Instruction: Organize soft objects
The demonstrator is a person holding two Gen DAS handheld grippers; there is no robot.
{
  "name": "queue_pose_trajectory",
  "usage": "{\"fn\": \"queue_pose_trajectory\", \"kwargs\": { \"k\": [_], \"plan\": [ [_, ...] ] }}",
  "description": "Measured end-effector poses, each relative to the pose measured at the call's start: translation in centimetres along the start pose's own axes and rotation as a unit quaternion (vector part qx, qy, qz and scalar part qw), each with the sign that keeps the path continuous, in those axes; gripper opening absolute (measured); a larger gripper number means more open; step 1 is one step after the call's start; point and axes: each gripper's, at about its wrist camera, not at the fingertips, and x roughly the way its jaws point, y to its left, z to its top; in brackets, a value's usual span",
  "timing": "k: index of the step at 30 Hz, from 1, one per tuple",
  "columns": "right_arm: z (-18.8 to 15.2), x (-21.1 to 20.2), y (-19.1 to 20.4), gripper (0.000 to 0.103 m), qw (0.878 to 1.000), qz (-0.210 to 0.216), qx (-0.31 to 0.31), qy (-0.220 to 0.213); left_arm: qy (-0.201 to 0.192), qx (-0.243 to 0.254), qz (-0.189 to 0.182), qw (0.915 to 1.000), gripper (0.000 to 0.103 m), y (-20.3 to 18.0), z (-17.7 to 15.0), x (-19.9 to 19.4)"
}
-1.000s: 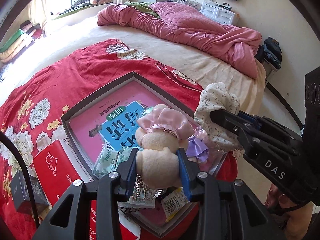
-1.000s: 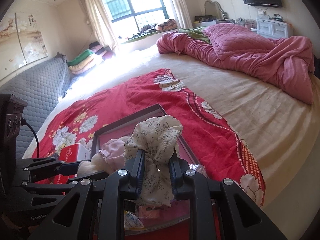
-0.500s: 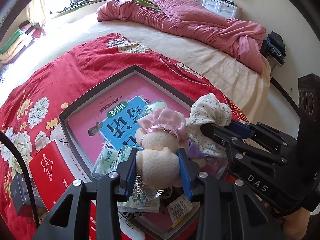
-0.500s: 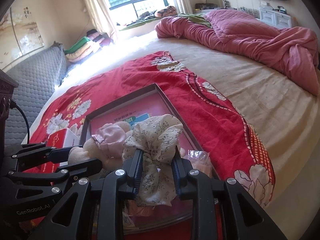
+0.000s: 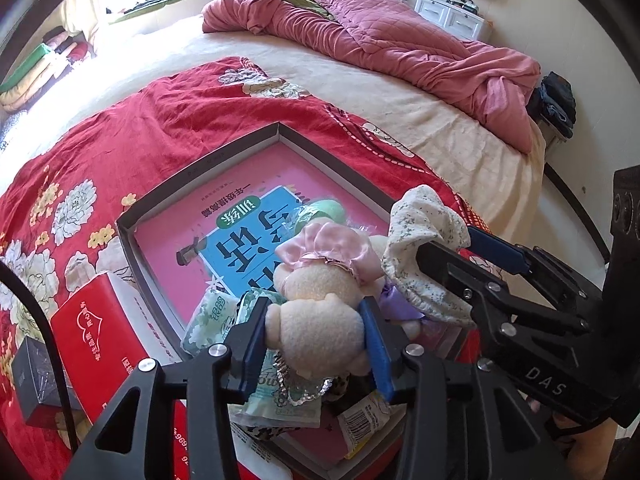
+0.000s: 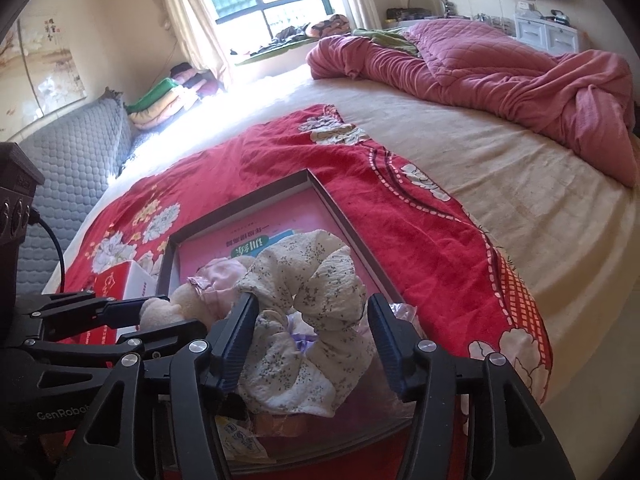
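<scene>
My left gripper is shut on a cream plush doll with a pink frilly bonnet, held over the near corner of a grey-rimmed box. The doll also shows in the right wrist view. My right gripper is open, its fingers wide apart around a cream floral fabric scrunchie that rests on the pile in the box. In the left wrist view the scrunchie sits at the right gripper's fingers.
The box holds a pink and blue book, tissue packets and wrappers. A red carton and a small black box lie left of it on the red floral blanket. A pink quilt is bunched at the bed's far side.
My right gripper has opened and let go of the scrunchie, which now lies loose on the pile. Both grippers have lowered toward the box. The left gripper still grips the doll.
</scene>
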Motion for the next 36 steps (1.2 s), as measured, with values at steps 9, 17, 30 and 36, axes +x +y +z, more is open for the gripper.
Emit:
{"fn": "queue_pose_trajectory", "kwargs": {
  "k": [9,17,30,36],
  "plan": [
    [0.4,-1.4,0.0,0.070,1.000,0.015,0.012,-0.020,0.000,0.010,0.016,0.9998,0.053,-0.2,-0.3,-0.6],
    [1.3,-5.2,0.3,0.076,0.997,0.013,0.024,-0.071,-0.012,0.002,0.022,0.9997,0.063,0.3,-0.4,-1.8],
    [0.6,-9.5,4.0,0.077,0.997,-0.006,0.006,-0.078,-0.072,-0.015,0.029,0.9969,0.079,1.7,-2.0,-8.0],
    [0.8,-11.9,6.9,0.078,0.994,-0.009,-0.005,-0.106,-0.091,-0.021,0.042,0.9947,0.082,2.7,-3.1,-10.5]
  ]
}}
